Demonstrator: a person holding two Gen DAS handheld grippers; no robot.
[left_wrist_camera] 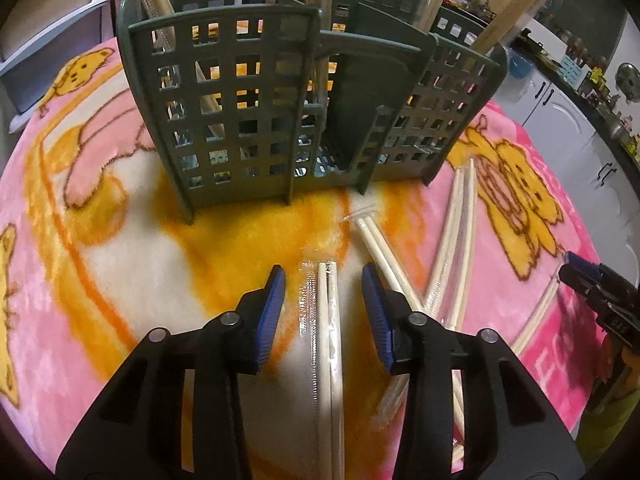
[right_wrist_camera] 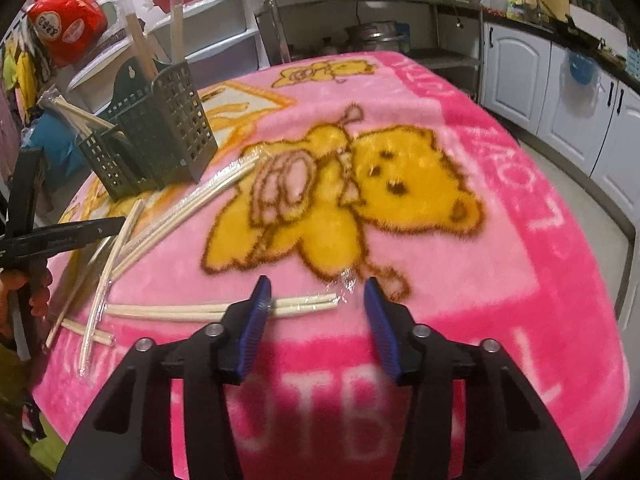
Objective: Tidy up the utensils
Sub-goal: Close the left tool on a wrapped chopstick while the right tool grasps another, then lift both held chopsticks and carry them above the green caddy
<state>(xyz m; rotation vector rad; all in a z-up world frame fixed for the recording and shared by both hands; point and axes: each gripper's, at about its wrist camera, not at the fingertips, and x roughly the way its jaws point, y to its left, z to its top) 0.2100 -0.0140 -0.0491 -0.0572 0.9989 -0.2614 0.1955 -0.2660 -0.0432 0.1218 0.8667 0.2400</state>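
Note:
A dark green slotted utensil caddy point(left_wrist_camera: 248, 112) stands on the pink bear blanket point(left_wrist_camera: 100, 280), with wrapped chopsticks upright in it; it also shows in the right wrist view point(right_wrist_camera: 168, 128). My left gripper point(left_wrist_camera: 324, 300) is open, with a wrapped chopstick pair point(left_wrist_camera: 330, 344) lying between its jaws on the blanket. Several more wrapped pairs point(left_wrist_camera: 456, 240) lie to its right. My right gripper point(right_wrist_camera: 316, 308) is open and empty above the blanket; the tip of a wrapped pair point(right_wrist_camera: 308, 304) lies between its jaws, running left under the left finger.
Loose wrapped chopsticks point(right_wrist_camera: 132, 236) are scattered left of the right gripper. White drawers point(right_wrist_camera: 208, 32) stand behind the caddy. White cabinets point(right_wrist_camera: 560, 104) and a dark counter line the right side.

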